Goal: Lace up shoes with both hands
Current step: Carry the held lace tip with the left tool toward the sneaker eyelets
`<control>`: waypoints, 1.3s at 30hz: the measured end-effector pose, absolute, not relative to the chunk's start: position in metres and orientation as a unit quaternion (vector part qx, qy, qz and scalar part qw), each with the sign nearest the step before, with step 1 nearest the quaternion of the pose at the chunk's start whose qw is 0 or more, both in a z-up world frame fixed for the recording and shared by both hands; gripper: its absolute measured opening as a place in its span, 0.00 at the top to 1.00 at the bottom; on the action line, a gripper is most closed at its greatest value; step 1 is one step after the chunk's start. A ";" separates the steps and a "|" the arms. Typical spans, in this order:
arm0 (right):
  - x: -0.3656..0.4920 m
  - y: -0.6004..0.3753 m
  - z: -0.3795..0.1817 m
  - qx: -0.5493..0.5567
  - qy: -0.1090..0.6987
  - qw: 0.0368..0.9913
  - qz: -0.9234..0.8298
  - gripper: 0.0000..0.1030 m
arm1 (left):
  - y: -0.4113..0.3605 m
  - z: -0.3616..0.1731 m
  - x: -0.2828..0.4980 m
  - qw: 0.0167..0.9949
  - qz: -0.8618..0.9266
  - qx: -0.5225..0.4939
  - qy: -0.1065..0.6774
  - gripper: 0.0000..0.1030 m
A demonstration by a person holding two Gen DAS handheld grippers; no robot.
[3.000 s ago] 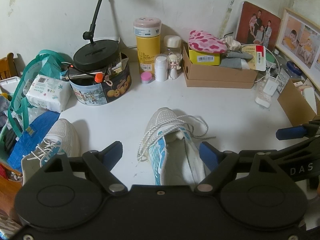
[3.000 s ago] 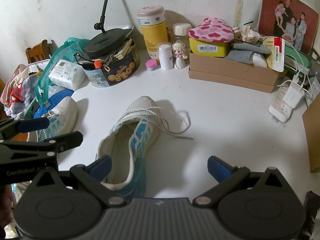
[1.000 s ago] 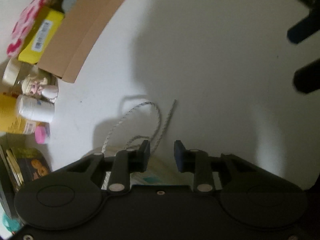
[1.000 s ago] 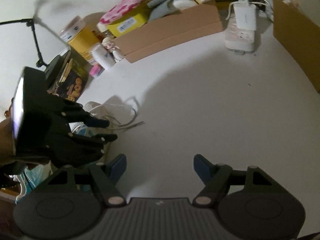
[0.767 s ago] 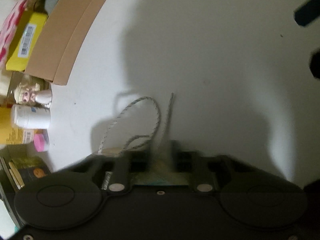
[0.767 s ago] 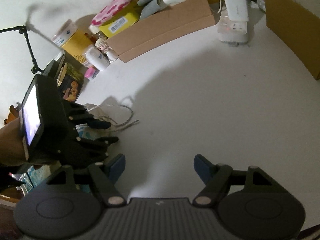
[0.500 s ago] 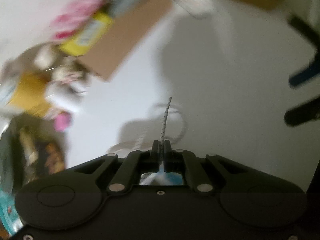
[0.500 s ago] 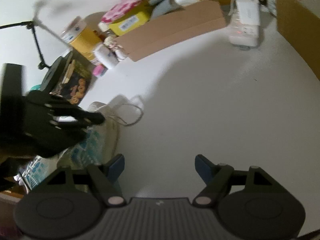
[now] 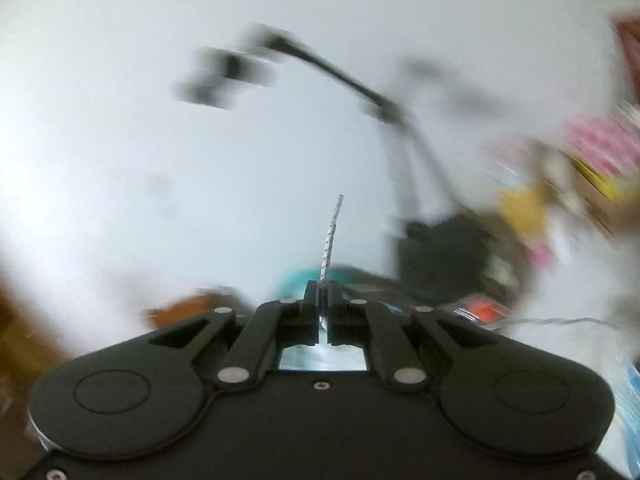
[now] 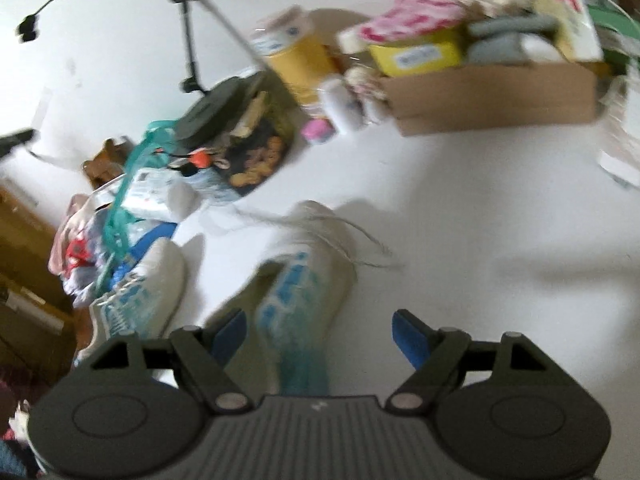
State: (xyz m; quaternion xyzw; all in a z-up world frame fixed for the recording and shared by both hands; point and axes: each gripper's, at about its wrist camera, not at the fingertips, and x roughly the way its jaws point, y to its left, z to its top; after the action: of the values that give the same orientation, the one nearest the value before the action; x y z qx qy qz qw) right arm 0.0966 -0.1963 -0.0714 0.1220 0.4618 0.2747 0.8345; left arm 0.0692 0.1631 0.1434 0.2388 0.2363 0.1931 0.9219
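The left gripper (image 9: pixel 323 292) has its two black fingers pressed together on a thin white speckled shoelace (image 9: pixel 330 232). The free end of the lace stands up past the fingertips, against the pale wall. The rest of this view is strongly blurred; only a black desk lamp arm (image 9: pixel 344 76) and some coloured clutter at the right can be made out.

The right gripper (image 10: pixel 320 336) is not holding anything. Its blue-padded jaws stand wide apart and are opening. Between them, and a little beyond, lies the white mesh sneaker with light blue side panels (image 10: pixel 304 280) on the white tabletop (image 10: pixel 460 220), its toe pointing away from the gripper. Loose loops of lace lie over the toe, and a taut pale strand, likely the same lace, runs up and to the left. A second white sneaker (image 10: pixel 140 292) lies to the left of the first, near the table edge. Behind are a round cookie tin (image 10: pixel 248 152) and a brown cardboard box (image 10: pixel 496 96).
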 end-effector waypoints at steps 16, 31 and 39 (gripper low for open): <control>0.084 -0.210 -0.038 0.192 0.412 0.837 0.304 0.19 | 0.042 0.007 0.051 0.935 -0.112 0.145 0.303 0.99; 0.130 -0.198 -0.019 0.282 0.401 0.790 0.369 0.53 | -0.006 0.001 0.024 0.923 -0.214 0.134 0.292 0.99; 0.129 -0.193 -0.027 0.271 0.399 0.794 0.370 0.97 | -0.005 -0.004 0.029 0.921 -0.212 0.132 0.300 0.99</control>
State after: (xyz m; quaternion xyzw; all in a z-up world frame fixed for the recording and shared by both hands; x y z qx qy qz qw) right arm 0.1293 -0.1931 -0.0268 0.2710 0.3989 0.3702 0.7939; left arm 0.0286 -0.0047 -0.0037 0.1323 0.3002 -0.2116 0.9206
